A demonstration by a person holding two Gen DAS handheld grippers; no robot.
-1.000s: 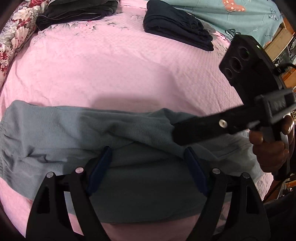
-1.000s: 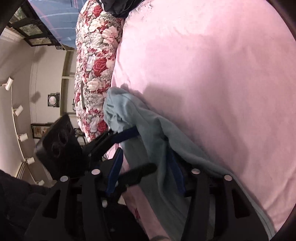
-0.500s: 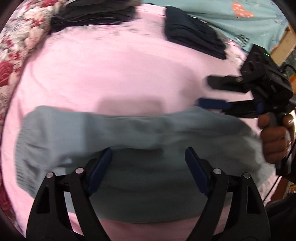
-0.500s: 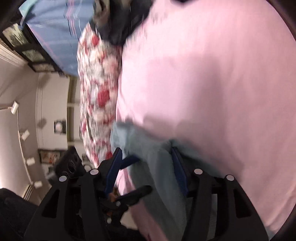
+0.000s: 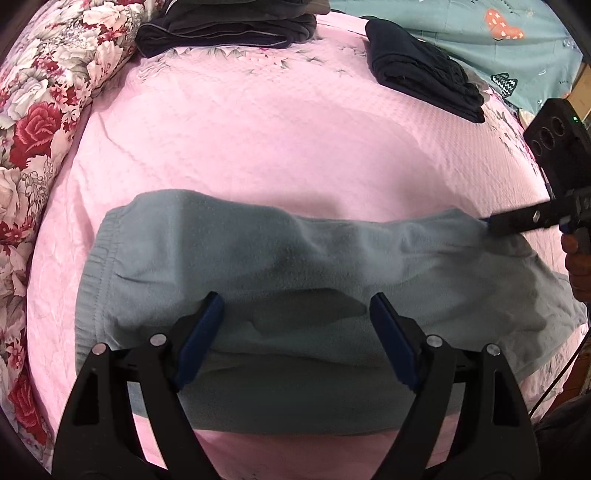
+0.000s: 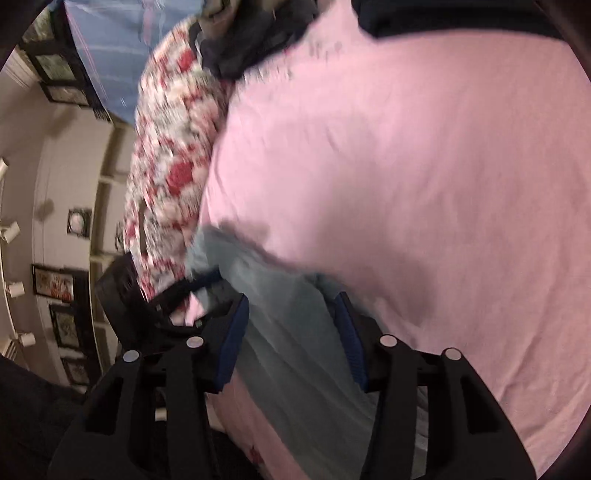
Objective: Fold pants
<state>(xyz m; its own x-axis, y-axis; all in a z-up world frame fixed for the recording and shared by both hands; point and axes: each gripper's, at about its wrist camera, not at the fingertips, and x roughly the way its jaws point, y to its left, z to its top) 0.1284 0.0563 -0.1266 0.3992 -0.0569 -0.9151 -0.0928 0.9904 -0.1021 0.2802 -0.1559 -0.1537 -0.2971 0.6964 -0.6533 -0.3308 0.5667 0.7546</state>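
Observation:
Grey-blue pants [image 5: 295, 258] lie crosswise on the pink bedspread [image 5: 277, 147], folded along their length, with the elastic waistband at the left. My left gripper [image 5: 295, 308] hangs open just above the pants' near half, nothing pinched between its blue pads. My right gripper [image 5: 495, 221] reaches in from the right at the pants' far right corner. In the right wrist view its jaws [image 6: 291, 306] are closing, with the grey-blue cloth [image 6: 288, 332] lying between the pads, not visibly squeezed. This view is blurred.
Two piles of dark folded clothes [image 5: 229, 26] [image 5: 424, 77] sit at the far side of the bed. A floral quilt [image 5: 33, 122] runs along the left edge and a teal sheet [image 5: 480, 37] lies at the back right. A hand [image 5: 576, 258] holds the right gripper.
My left gripper has slid left along the pants, bringing the waistband further into view. The right gripper has left the pants' middle, swung out to the right, and now sits at their right corner.

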